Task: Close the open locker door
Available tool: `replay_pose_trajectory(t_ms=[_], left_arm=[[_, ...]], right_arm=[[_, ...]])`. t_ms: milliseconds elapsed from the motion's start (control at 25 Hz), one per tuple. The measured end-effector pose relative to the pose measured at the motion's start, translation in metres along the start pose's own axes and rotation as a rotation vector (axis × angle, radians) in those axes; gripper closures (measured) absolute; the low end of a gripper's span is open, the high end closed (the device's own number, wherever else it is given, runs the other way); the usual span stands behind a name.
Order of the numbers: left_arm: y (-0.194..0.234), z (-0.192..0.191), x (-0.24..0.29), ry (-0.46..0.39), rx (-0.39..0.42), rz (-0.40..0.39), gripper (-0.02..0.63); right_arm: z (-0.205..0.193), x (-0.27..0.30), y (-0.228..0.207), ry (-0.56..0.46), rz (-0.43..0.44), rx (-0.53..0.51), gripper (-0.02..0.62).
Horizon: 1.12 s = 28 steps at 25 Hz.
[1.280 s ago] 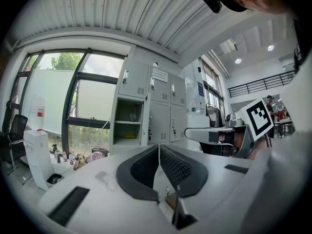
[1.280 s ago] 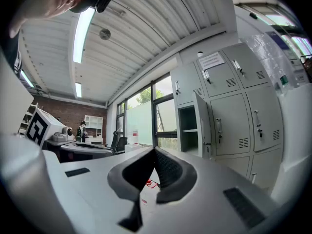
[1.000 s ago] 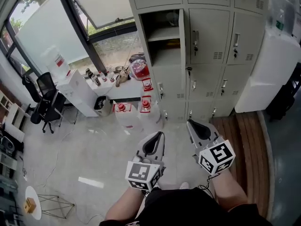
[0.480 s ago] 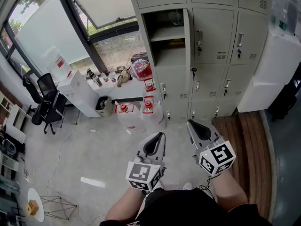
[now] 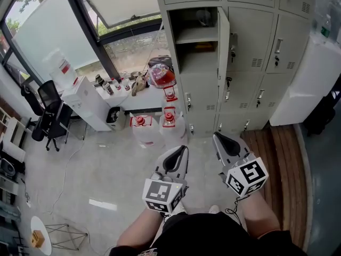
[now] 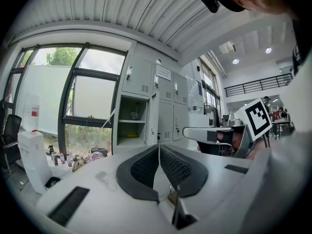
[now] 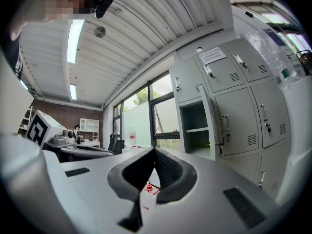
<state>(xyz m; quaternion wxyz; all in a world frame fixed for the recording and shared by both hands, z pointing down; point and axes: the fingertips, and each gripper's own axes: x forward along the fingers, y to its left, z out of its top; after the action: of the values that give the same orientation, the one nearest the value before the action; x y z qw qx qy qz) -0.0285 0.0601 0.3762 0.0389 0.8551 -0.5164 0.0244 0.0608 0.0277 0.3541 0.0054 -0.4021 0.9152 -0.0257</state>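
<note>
Head view gives you the whole layout. Your left gripper [image 5: 178, 154] and right gripper [image 5: 222, 141] are held low in front of you, side by side, well short of the lockers [image 5: 250, 57]. The locker door [image 5: 224, 33] is swung out edge-on to you, hinged on the right of its open compartment [image 5: 196, 36]. That compartment has a shelf across it and something yellow in the lower part. Neither gripper touches the door.

The gripper views are where you get the jaws. On both, the ribbed pads are pressed together tip to tip with nothing between them, so both grippers are closed and empty.

The left gripper view also catches the right gripper off to the side and a ribbed ceiling [image 6: 122, 13], which the head view doesn't have. The right gripper view adds a brick wall [image 7: 53, 112] far left, strip lights [image 7: 74, 40] and a paper notice [image 7: 212, 56] on an upper locker.

Only the head view shows the floor [image 5: 106, 164]. It's pale grey, with a wooden strip [image 5: 273, 151] in front of the lockers on the right. Water jugs [image 5: 141, 129] with red caps sit near the foot of the lockers. A black office chair [image 5: 45, 111] and a white cabinet [image 5: 88, 103] stand by the big window [image 5: 64, 31].
</note>
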Motion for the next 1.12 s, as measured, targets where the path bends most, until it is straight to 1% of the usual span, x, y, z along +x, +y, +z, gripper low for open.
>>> replay_pose_trajectory(t_ms=[280,680,1120], left_arm=[[0.034,0.002,0.003,-0.010,-0.017,-0.032,0.584],[0.081,-0.001,0.006,-0.005,-0.025,-0.089,0.583],[0.125,-0.011,0.002,0.014,-0.011,-0.176,0.583]], right_arm=[[-0.002,0.031,0.010,0.027,-0.033,-0.012,0.543],[-0.005,0.075,0.026,0.027,-0.088,-0.004,0.541],[-0.016,0.111,0.041,0.016,-0.185,0.019,0.541]])
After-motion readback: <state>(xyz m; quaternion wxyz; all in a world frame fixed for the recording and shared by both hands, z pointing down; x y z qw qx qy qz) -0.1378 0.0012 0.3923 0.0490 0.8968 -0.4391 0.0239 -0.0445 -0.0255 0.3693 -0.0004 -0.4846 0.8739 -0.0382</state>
